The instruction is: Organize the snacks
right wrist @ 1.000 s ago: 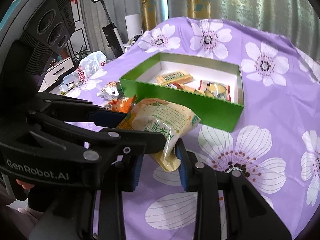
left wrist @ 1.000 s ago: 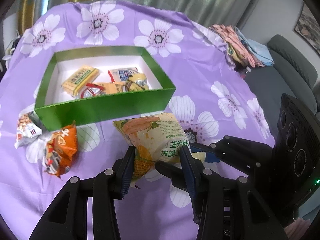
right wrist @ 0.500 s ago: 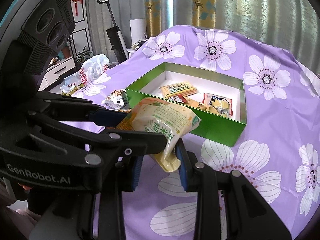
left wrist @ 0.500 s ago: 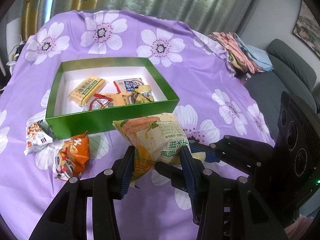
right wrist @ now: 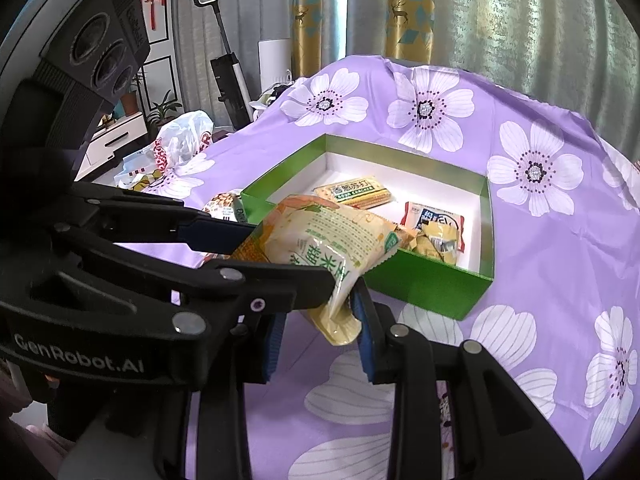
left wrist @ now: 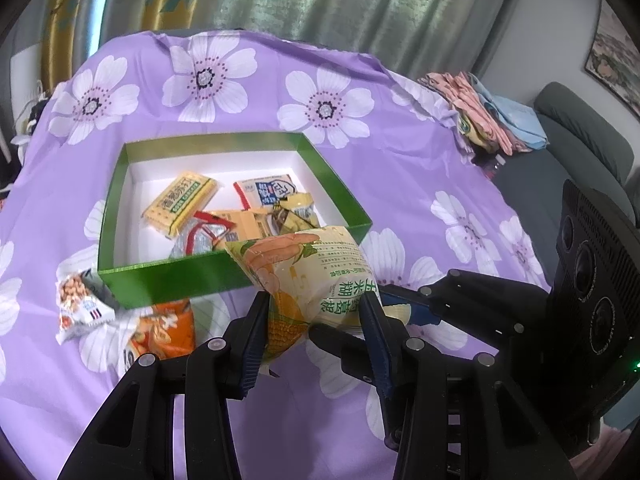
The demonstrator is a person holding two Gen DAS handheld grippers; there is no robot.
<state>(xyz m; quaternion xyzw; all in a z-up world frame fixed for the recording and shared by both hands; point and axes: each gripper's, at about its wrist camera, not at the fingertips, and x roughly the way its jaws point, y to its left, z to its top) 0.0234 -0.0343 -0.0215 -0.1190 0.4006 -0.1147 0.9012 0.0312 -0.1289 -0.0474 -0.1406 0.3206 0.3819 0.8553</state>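
Note:
A yellow corn snack bag [left wrist: 316, 280] is held in the air in front of the green box [left wrist: 168, 280]. My left gripper [left wrist: 314, 316] is shut on the bag's lower part. My right gripper [right wrist: 320, 316] is shut on the bag's end [right wrist: 338, 322] from the other side. The bag also shows in the right wrist view [right wrist: 320, 236]. The green box [right wrist: 432, 284] holds several snack packets, among them a yellow cracker pack [left wrist: 180, 200]. An orange snack bag [left wrist: 160, 332] and a small nut packet [left wrist: 80, 308] lie on the cloth left of the box.
A purple flowered cloth [left wrist: 400, 168] covers the table. Folded clothes [left wrist: 480, 112] lie at its far right edge beside a grey sofa [left wrist: 584, 136]. A plastic bag [right wrist: 180, 140] sits off the table's left side.
Both grippers have lifted the corn snack bag higher; its top now overlaps the box's front wall. The view looks more down into the box.

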